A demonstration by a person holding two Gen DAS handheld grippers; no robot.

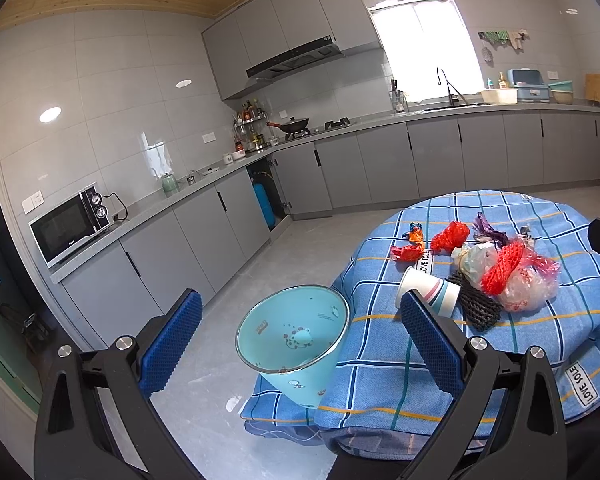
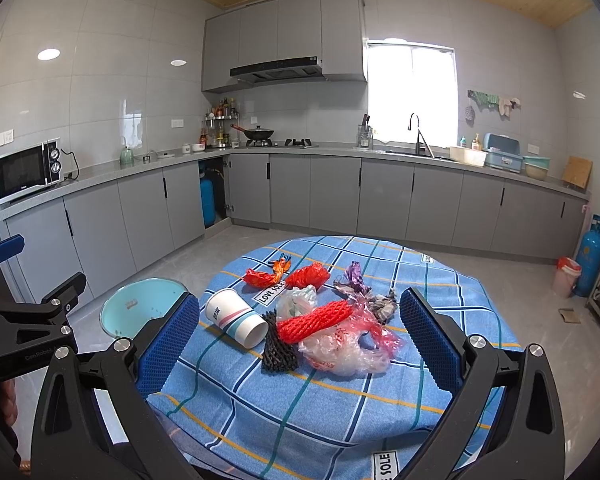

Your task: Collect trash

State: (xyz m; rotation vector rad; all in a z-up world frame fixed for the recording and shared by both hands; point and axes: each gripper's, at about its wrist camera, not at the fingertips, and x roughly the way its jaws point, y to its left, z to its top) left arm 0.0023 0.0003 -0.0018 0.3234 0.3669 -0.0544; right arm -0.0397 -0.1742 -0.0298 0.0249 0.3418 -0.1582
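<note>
Both the left gripper [image 1: 300, 336] and right gripper [image 2: 300, 336] are held level, fingers spread and empty; the paper cup [image 2: 236, 317] is seen lying on the tablecloth [image 2: 300, 408] amid trash, mouth toward the right gripper

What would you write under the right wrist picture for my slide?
Open right claw hovers over trash on the blue checked tablecloth: a tipped paper cup, red netting and crumpled plastic bags.

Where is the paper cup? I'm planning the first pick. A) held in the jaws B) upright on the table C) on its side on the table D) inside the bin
C: the cup lies tipped over on the cloth, beside the black net.
</note>
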